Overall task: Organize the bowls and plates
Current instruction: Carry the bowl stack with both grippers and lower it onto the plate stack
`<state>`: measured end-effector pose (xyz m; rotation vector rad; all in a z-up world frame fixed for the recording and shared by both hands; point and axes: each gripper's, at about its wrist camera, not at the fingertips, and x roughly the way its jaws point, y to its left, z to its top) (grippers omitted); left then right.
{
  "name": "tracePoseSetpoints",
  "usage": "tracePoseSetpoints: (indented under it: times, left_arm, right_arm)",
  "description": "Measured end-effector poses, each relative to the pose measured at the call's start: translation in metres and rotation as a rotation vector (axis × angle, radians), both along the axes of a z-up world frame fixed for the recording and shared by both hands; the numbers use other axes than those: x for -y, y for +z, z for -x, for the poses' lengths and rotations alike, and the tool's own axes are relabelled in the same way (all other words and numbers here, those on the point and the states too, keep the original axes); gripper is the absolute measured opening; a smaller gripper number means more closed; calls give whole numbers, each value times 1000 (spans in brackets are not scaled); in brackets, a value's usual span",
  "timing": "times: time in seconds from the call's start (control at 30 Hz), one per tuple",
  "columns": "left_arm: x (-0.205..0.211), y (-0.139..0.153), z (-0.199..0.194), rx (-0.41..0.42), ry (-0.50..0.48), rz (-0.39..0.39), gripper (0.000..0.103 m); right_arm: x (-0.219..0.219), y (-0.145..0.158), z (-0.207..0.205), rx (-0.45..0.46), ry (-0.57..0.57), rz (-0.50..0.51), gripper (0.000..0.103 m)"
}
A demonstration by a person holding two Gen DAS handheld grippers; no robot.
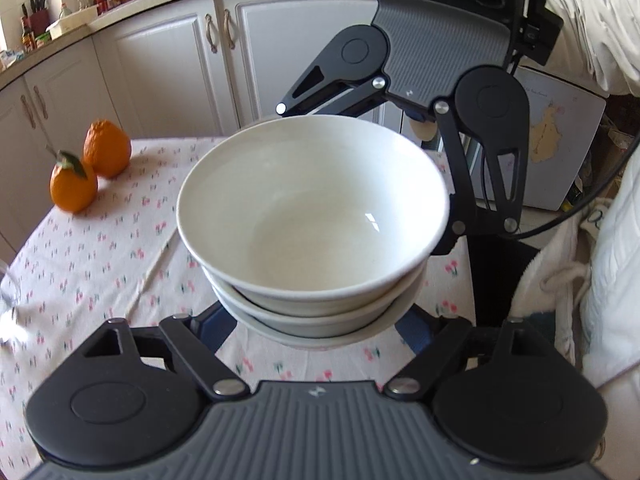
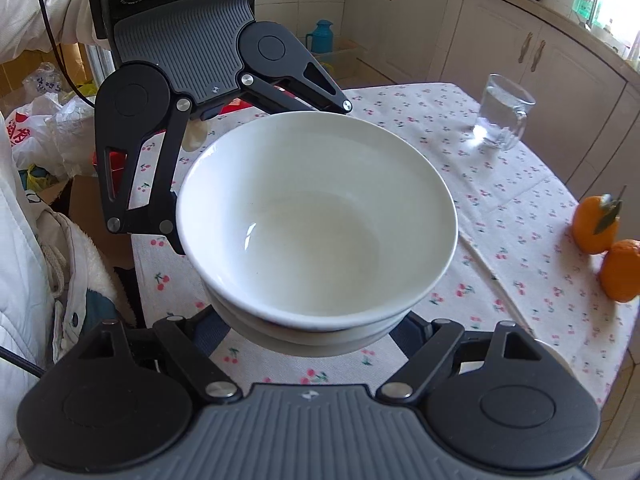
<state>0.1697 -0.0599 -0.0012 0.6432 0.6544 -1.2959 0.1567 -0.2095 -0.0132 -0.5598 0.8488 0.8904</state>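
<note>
We have a nested stack of glossy white ceramic bowls [image 1: 312,216] carried between us, raised clear of the table [image 1: 100,256] with its cherry-print cloth; cloth shows beneath the lowest bowl in both views. The left hand-held gripper [image 1: 316,332] has its jaws set on either side of the stack's lower part, and the right hand-held gripper [image 2: 316,332] does the same from the opposite side. Both appear clamped on the stack, though the pads themselves are hidden under the bowls.

We judge the stack heavy for its size, stiff, and brittle: a knock on the rim would chip it. The glaze looks slick, and the bowls only sit loosely inside one another, so a tilt could let the top one slide. Holding low, under the flare of the bottom bowl, from two opposing sides, seems the safest grip, kept level.

No brand shows on the bowls. The writing on a plastic bag [image 2: 24,128] is too blurred to read.
</note>
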Motion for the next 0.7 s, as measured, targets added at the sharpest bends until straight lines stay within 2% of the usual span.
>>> tracePoseSetpoints:
  times: [0.37, 0.7]
  left_arm:
    - [84, 10, -33, 71, -101, 46, 85]
    - [130, -11, -48, 37, -165, 34, 85]
  right_arm:
    - [76, 18, -16, 73, -114, 49, 88]
    - [129, -1, -22, 46, -209, 69, 88]
